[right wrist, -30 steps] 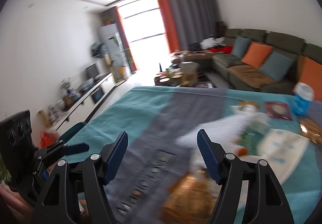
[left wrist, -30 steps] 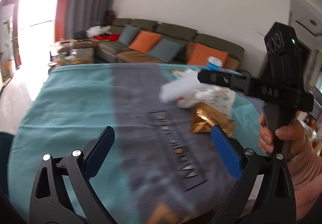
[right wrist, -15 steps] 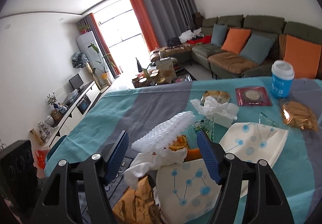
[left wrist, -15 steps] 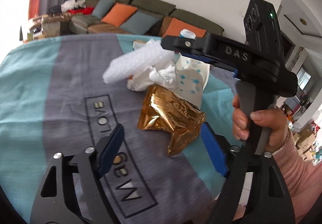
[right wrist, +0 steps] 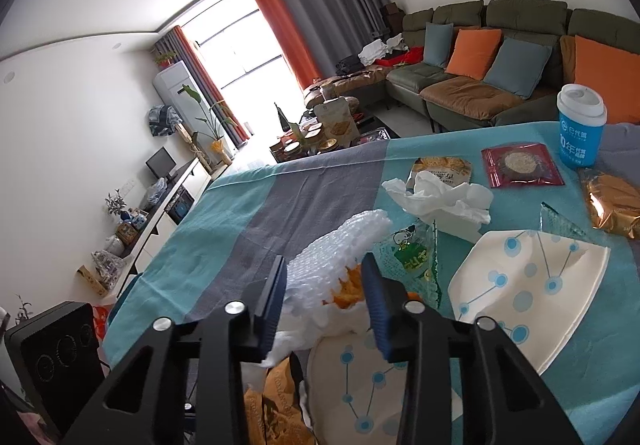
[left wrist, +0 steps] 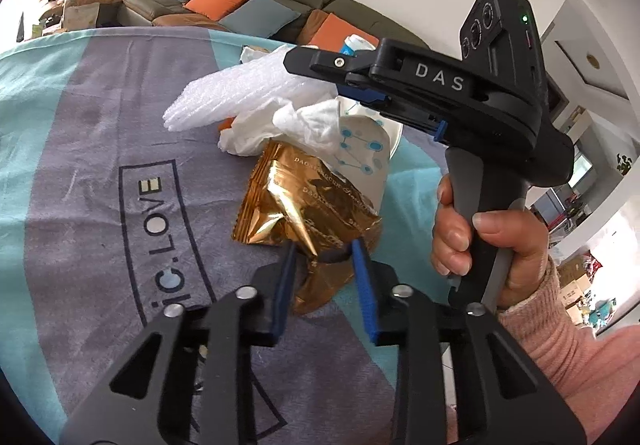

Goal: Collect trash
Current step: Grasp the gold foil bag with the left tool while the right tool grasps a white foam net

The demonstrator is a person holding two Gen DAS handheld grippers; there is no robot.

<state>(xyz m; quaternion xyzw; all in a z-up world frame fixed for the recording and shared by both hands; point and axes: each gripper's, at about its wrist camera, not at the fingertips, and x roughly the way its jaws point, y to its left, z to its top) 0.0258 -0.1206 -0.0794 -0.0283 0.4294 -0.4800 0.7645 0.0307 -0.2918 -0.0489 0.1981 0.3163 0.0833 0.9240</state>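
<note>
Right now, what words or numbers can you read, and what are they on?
"DAS": right hand-held gripper body.
"iC.LOVE": grey stripe of the tablecloth.
"DAO...": gold wrapper, rest too crumpled to read.
"10": blue cup; its other characters are too small.
Green packet and biscuit packets: unreadable.

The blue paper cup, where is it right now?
In the right wrist view the blue paper cup stands upright at the far right of the table, just beyond the red snack packet.

left claw [left wrist: 323, 253]: was wide open, now pinched on the gold foil wrapper [left wrist: 304, 205]
right claw [right wrist: 324, 277]: was open, now closed around the white foam sheet [right wrist: 340, 249]
</note>
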